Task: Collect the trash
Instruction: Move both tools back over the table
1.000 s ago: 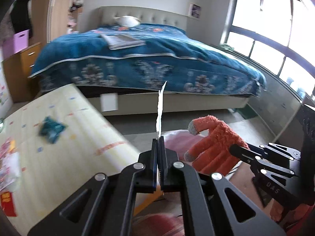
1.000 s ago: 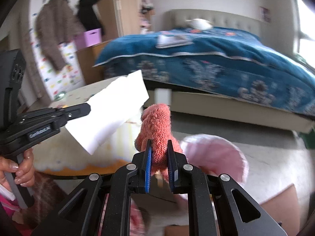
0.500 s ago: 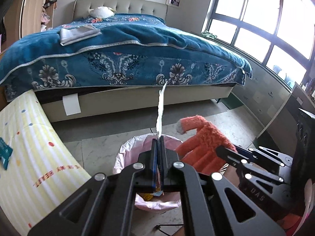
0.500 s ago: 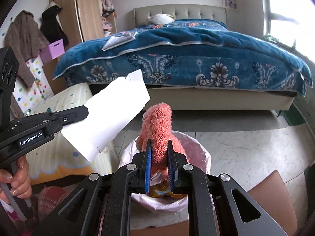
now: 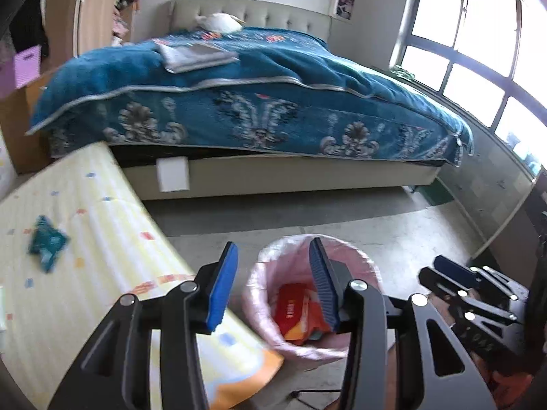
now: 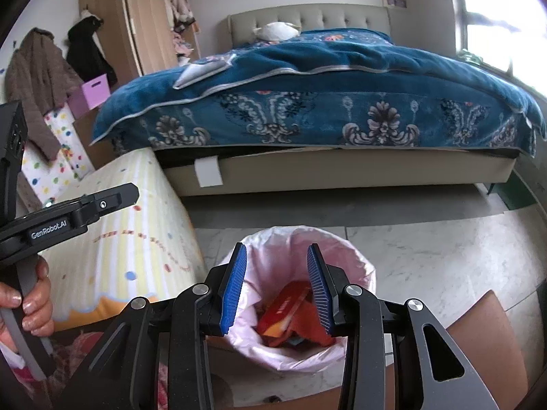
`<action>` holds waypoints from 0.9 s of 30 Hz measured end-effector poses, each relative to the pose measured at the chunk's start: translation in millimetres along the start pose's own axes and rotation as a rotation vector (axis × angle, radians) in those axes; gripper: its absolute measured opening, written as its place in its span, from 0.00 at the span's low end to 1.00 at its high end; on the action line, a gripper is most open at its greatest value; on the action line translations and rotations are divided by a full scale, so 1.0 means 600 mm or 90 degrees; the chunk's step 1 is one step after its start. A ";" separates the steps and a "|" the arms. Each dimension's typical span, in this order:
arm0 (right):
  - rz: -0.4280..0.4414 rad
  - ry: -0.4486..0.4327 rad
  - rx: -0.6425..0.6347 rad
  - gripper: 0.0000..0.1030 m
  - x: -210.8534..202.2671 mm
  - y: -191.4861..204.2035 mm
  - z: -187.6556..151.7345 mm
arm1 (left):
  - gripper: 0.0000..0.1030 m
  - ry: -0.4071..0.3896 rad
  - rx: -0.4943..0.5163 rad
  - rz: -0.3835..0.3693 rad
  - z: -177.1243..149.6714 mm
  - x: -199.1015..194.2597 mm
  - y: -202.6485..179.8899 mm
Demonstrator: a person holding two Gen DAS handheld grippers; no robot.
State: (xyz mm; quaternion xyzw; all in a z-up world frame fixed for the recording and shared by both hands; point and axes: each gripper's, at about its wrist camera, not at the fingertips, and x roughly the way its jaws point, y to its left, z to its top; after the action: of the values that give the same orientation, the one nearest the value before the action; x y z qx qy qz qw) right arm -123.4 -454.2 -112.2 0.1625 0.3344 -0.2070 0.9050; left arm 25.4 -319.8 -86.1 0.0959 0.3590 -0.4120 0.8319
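Both your left gripper (image 5: 273, 283) and right gripper (image 6: 277, 287) have just opened, empty, over the bin (image 6: 342, 249); lift clear before fetching more trash.

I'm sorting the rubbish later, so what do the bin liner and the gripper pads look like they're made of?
The bin liner looks like thin pale pink plastic film: translucent, crinkled and folded over the rim. The gripper pads look like blue rubber or soft plastic, matte, with fine ribbing across their faces. Neither can be confirmed by look alone.
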 end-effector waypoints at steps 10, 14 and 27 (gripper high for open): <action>0.102 0.000 -0.095 0.38 -0.021 0.129 -0.001 | 0.49 -0.030 -0.029 0.115 -0.051 -0.127 0.100; 0.137 -0.006 -0.136 0.38 -0.025 0.193 0.002 | 0.50 -0.054 -0.067 0.168 -0.071 -0.187 0.163; 0.228 0.007 -0.291 0.55 0.041 0.440 0.015 | 0.69 -0.068 -0.223 0.337 -0.140 -0.298 0.386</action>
State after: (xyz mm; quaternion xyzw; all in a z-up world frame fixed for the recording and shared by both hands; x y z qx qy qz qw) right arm 26.0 -237.4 -81.4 0.0122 0.3434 0.0374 0.9384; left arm 84.3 -22.7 -57.4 0.0195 0.3428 -0.1179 0.9318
